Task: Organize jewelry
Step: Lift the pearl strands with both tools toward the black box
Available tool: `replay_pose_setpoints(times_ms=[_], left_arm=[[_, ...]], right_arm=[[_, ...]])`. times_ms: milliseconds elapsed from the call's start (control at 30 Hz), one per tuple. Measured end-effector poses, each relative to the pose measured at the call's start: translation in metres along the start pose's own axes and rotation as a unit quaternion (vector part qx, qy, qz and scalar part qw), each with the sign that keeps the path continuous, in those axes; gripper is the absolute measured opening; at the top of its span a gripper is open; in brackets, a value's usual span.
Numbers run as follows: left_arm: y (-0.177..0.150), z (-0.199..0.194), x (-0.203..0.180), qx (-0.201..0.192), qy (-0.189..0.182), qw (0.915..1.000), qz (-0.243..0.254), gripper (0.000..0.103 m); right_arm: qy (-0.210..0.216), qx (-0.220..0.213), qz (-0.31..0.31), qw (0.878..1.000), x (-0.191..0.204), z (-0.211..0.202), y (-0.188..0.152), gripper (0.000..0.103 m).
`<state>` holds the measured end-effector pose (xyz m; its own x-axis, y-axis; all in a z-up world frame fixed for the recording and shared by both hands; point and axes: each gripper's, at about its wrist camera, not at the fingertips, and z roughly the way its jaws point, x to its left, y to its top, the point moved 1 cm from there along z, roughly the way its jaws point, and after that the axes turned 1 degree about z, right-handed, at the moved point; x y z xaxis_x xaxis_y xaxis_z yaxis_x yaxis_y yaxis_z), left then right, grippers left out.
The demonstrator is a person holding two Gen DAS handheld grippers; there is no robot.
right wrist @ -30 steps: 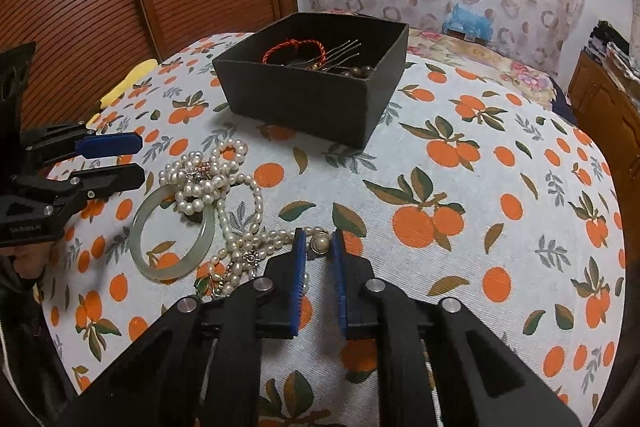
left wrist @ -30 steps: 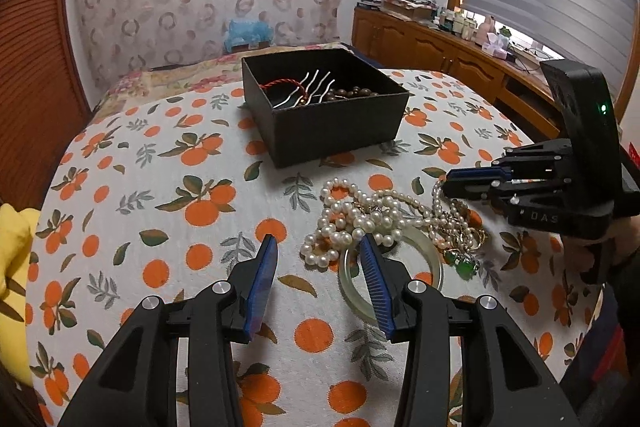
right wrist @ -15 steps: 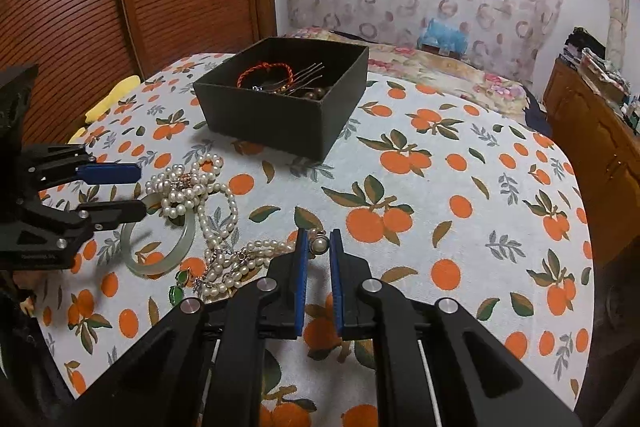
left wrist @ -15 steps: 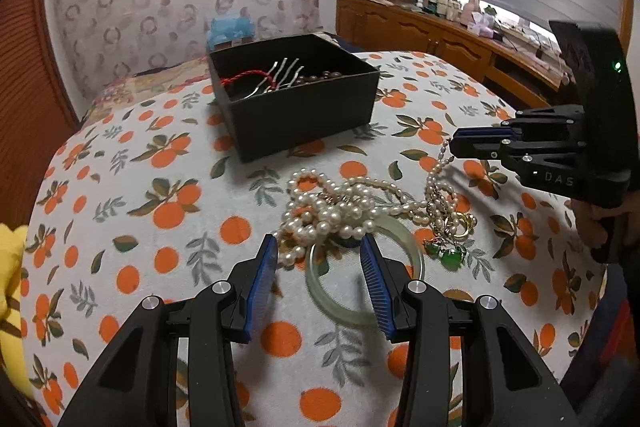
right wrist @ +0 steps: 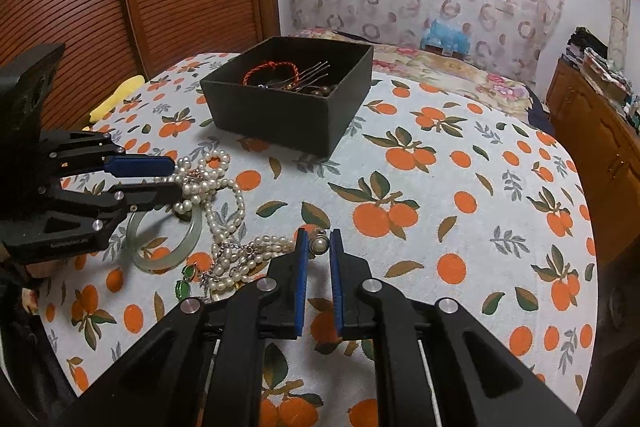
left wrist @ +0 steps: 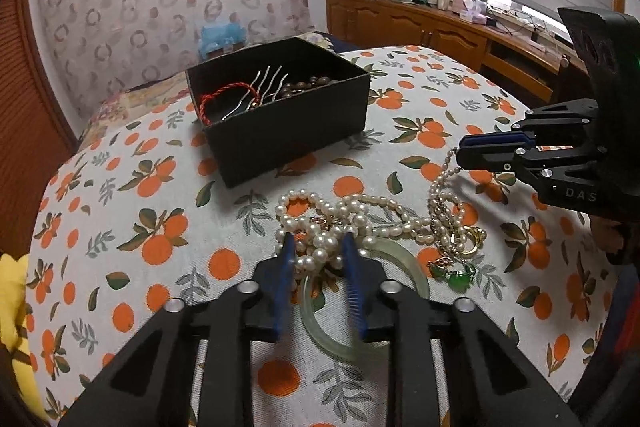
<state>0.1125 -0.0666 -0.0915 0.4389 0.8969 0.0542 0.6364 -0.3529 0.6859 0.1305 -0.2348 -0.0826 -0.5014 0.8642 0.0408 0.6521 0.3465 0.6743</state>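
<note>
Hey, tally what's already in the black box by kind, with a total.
Red braided bracelet: 1
Silver pronged hairpin: 1
Dark brown bead strand: 1
Total inside the black box: 3 that show; the walls may hide anything lying lower.

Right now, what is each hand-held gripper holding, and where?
Left hand-held gripper: clump of pearl strands. Right hand-held gripper: pearl necklace's end bead.

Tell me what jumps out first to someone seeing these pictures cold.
A tangle of pearl strands on the orange-print tablecloth, lying over a pale green bangle. The left hand-held gripper has just been closing on the pearls; the right hand-held gripper pinches a pearl clasp. Behind stands an open black box.
</note>
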Motion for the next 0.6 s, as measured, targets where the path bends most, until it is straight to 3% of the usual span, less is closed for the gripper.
replay_pose_setpoints(times_ms=[33,100,600], left_arm=[[0.0,-0.002,0.0,-0.003,-0.002,1.0,0.001,0.01],[0.001,-0.006,0.001,-0.007,-0.008,0.9999,-0.002,0.007],[0.038,-0.073,0.012,-0.087,-0.008,0.9958,-0.026,0.007]], right_arm=[[0.0,0.0,-0.001,1.0,0.0,0.0,0.0,0.012],[0.0,0.0,0.0,1.0,0.001,0.0,0.0,0.012],[-0.005,-0.041,-0.017,0.999,0.012,-0.035,0.026,0.012]])
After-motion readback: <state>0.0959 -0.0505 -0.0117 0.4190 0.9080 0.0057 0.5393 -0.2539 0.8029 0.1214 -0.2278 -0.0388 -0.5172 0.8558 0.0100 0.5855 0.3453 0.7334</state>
